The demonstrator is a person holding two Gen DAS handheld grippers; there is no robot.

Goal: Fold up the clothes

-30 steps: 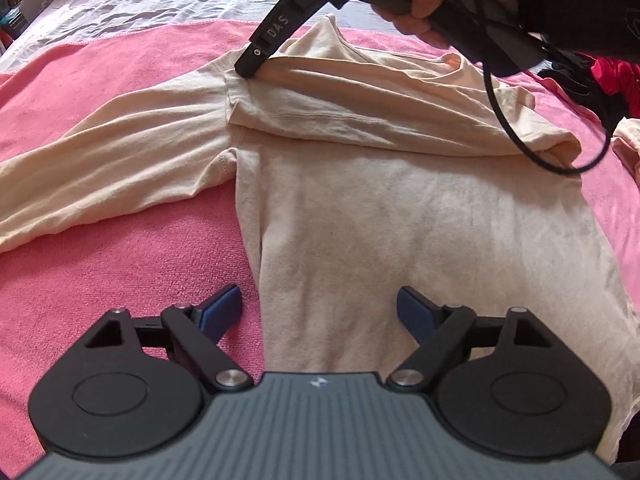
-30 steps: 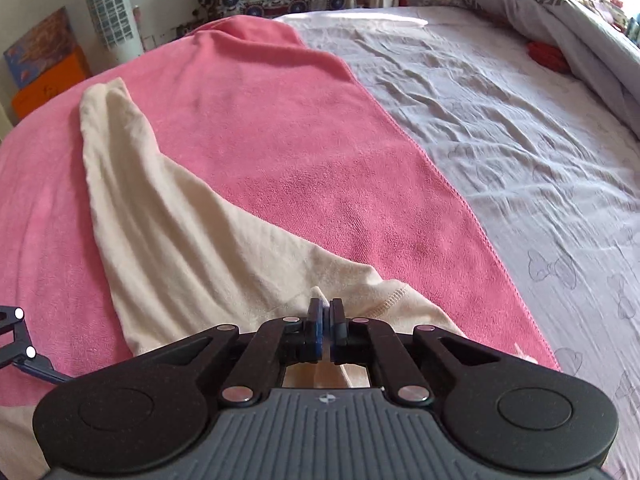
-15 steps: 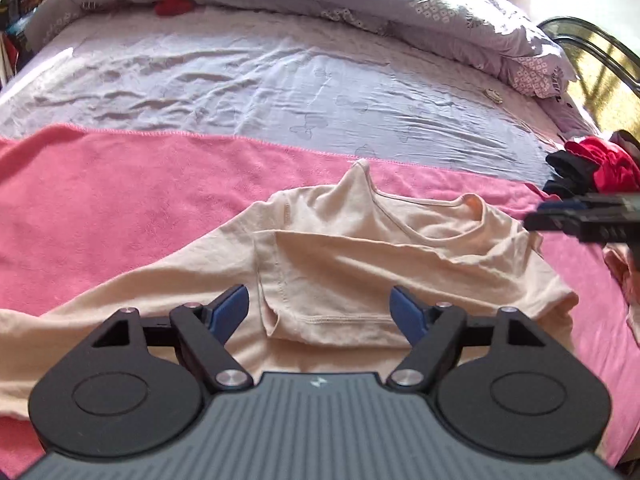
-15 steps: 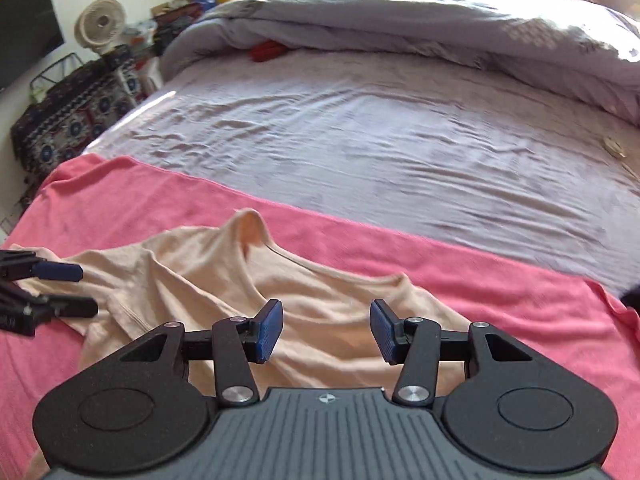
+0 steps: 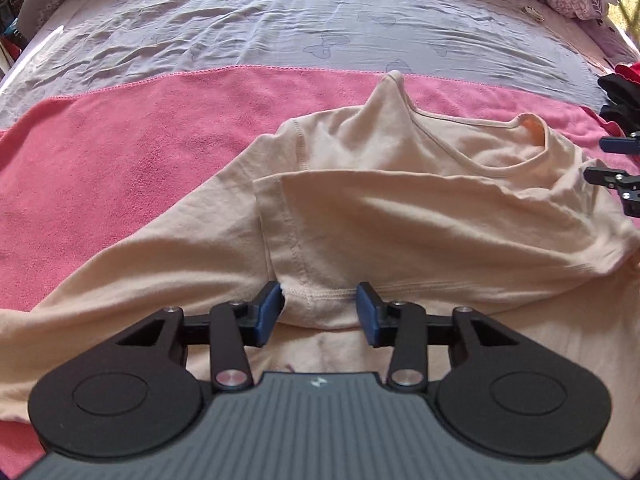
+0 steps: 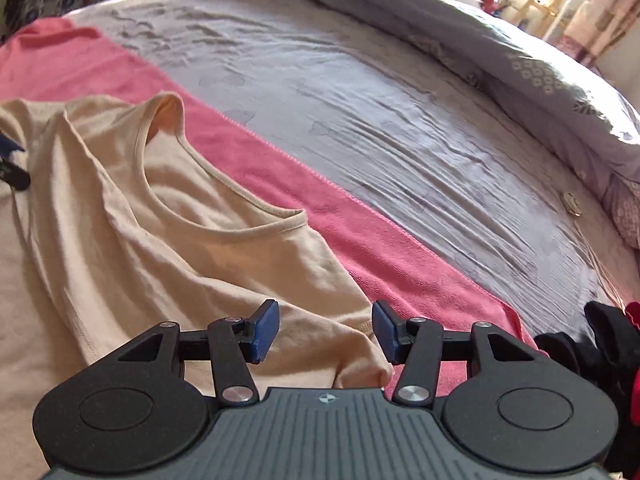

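Lying across a pink towel (image 5: 120, 168) on the bed (image 5: 280, 20), the cream long-sleeved shirt (image 5: 400, 216) has one sleeve already folded over its chest while the other sleeve (image 5: 140, 264) trails out flat on the towel. Sleeve-folding looks like the step in hand. The left claw (image 5: 320, 314) has just been closing; its jaws stand partly open around the cuff (image 5: 320, 300) of the folded sleeve, pads not clearly pressing it. The right claw (image 6: 326, 330) appears open over the shirt's shoulder edge, gripping nothing, though its jaws have lately been narrowing. Next, I judge, the left claw must settle or release the cuff, then fetch the outstretched sleeve across.
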